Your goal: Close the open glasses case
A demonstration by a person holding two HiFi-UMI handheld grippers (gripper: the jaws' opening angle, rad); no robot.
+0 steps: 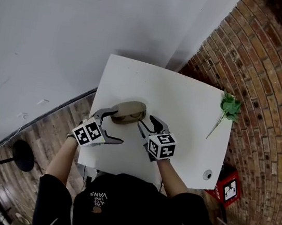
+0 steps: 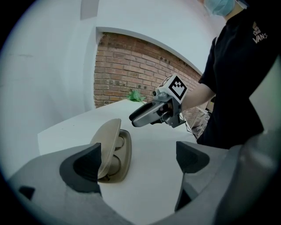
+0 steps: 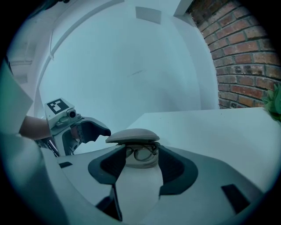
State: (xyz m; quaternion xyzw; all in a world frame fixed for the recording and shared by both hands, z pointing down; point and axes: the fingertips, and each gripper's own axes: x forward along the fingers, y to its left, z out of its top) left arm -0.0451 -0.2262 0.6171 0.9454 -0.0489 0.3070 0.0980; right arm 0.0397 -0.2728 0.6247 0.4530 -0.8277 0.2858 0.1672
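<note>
Tan glasses case [image 1: 129, 112] half open on white table [image 1: 189, 103], glasses [image 3: 141, 152] inside, left gripper [image 1: 118, 127] wide open at its left end, right gripper [image 1: 146, 125] wide open at its right end, both empty

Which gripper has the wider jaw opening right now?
The left gripper: its jaws stand far apart, near the open glasses case. The right gripper is open too, but with a narrower gap.

A square white table [image 1: 193, 117] carries three things. A tan glasses case [image 1: 129, 111] lies toward its left side, lid half raised over a pair of glasses. A leafy green sprig [image 1: 228, 107] lies at the far right edge, and a small round disc [image 1: 207, 174] sits by the near right corner
</note>
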